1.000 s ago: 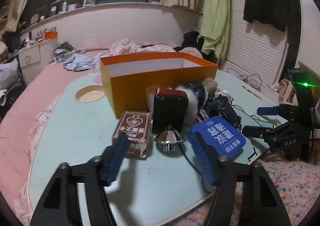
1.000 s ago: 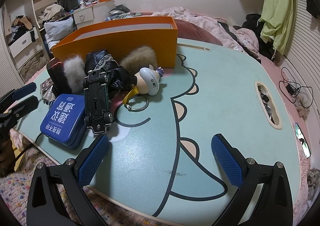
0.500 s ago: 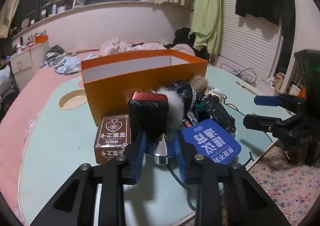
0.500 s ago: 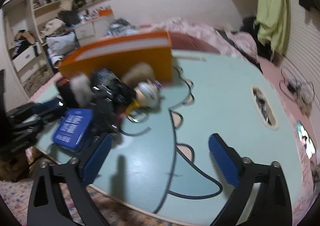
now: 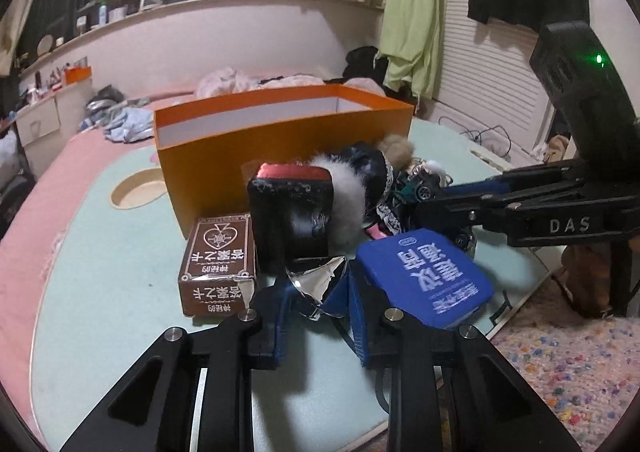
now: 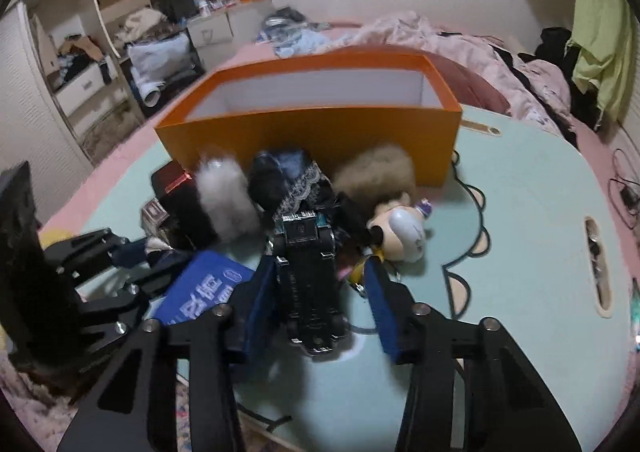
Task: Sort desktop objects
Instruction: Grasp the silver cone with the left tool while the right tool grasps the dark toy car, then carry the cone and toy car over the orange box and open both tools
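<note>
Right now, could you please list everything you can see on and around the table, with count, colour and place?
Storage box: one, orange, back of table, open top.
Card box: one, brown, front left.
Chrome cone: one, silver, between the left gripper's fingers.
Black case: one, red top, behind the cone.
Tin: one, blue, front edge.
Toy car: one, black, between the right gripper's fingers.
Pom-poms: two, white and tan, before the box.
Figure keychain: one, white, right of the car.
Table: one, mint green.
Left gripper: closed on the cone.
Right gripper: open around the car.

Keychain figure (image 6: 400, 232) motion-blurred.
</note>
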{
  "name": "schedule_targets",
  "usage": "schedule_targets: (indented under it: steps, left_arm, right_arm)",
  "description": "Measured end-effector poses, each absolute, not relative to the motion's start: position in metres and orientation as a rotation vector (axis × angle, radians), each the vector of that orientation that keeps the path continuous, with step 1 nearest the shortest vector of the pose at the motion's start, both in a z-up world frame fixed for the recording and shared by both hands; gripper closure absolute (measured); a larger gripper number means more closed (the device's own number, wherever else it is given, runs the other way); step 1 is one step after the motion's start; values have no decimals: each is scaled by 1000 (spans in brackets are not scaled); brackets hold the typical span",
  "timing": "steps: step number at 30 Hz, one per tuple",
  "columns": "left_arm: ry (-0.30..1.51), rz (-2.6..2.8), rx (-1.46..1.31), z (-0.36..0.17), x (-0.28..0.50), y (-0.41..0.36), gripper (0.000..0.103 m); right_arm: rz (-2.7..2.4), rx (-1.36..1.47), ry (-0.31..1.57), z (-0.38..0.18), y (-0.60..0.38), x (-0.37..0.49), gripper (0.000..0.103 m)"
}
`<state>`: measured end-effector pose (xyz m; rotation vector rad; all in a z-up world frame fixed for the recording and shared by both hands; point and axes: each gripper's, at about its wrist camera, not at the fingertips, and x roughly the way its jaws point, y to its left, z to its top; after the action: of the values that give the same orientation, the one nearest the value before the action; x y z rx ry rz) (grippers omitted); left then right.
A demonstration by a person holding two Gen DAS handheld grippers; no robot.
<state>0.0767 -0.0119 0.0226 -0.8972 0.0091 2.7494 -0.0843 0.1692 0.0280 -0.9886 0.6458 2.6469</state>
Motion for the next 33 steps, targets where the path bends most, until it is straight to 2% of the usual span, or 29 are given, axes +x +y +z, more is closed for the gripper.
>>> schedule_targets:
  steps: [4, 10, 15, 22, 28, 30, 32, 33]
  left_arm:
    - [-6, 2748, -865, 27, 80, -13, 79]
    - [-67, 2753, -799, 47, 85, -21, 79]
    - [-85, 2784, -725, 77, 79, -28, 79]
    - [-133, 2813, -758, 109, 24, -32, 79]
    - [-193, 2820, -891, 100, -36, -34, 79]
    - [-183, 2842, -927, 94, -50, -34, 79]
    - [-206, 2855, -946, 90, -59, -36, 72]
    - [-224, 2858, -947, 88, -60, -37, 58]
  right_arm:
    - [2666, -972, 652, 26, 167, -79, 74]
    - [2670, -857, 712, 32, 171, -63, 74]
    - [2714, -680, 755, 59, 178, -39, 74]
    - [2702, -658, 698, 98, 201, -67, 74]
    - [2659, -734, 827, 90, 245, -113, 74]
    - [2611, -787, 800, 82, 254, -133, 74]
    - [2570, -806, 756, 77, 259, -144, 74]
    - [2560, -802, 751, 76, 261, -147, 73]
